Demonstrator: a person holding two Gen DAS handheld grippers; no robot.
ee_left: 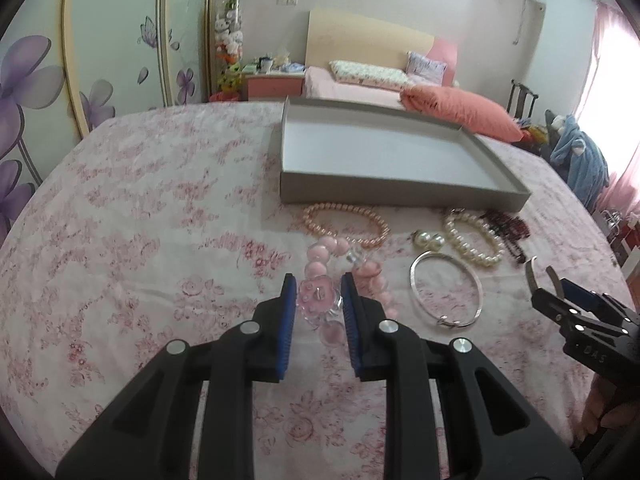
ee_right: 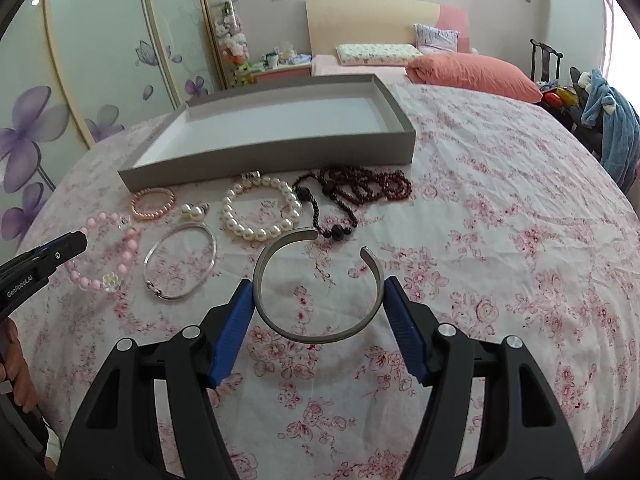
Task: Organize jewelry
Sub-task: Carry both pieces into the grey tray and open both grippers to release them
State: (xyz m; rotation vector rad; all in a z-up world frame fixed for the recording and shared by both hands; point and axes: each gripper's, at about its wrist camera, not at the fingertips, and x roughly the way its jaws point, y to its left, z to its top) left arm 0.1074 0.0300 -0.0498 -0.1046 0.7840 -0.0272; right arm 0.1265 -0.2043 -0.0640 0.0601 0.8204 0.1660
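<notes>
A grey tray (ee_right: 272,160) (ee_left: 400,192) lies empty on the floral bedsheet. My right gripper (ee_right: 319,286) (ee_left: 550,288) is shut on a silver open cuff (ee_right: 320,340), one blue pad against each side. My left gripper (ee_left: 317,280) (ee_right: 82,238) hovers over a pink bead bracelet (ee_right: 128,248). Its jaws stand a little apart, and the bracelet's flower charm (ee_left: 318,300) shows through the gap. In the right wrist view the bracelet lies flat and the flower (ee_right: 112,282) is apart from the finger.
In front of the tray lie a peach pearl bracelet (ee_right: 154,204), pearl earrings (ee_right: 192,211), a white pearl bracelet (ee_right: 260,216), a thin silver bangle (ee_right: 180,264) and dark red beads (ee_right: 360,188). An orange pillow (ee_right: 472,74) lies behind the tray.
</notes>
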